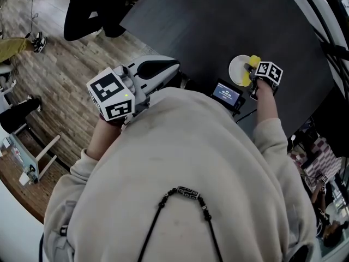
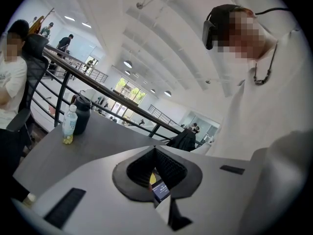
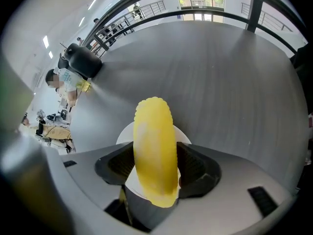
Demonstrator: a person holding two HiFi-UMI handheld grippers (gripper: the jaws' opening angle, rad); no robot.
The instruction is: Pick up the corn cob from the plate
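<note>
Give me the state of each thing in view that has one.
corn cob: lying on the plate, not yet gripped.
plate: flat on the dark table.
right tongs: open, pointing steeply down, one jaw either side of the corn cob.
left tongs: shut, empty.
small screen: lit.
bottle: upright, capped, little liquid left.

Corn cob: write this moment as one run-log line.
right gripper open, straddling corn cob | corn cob on plate | left gripper shut, empty
</note>
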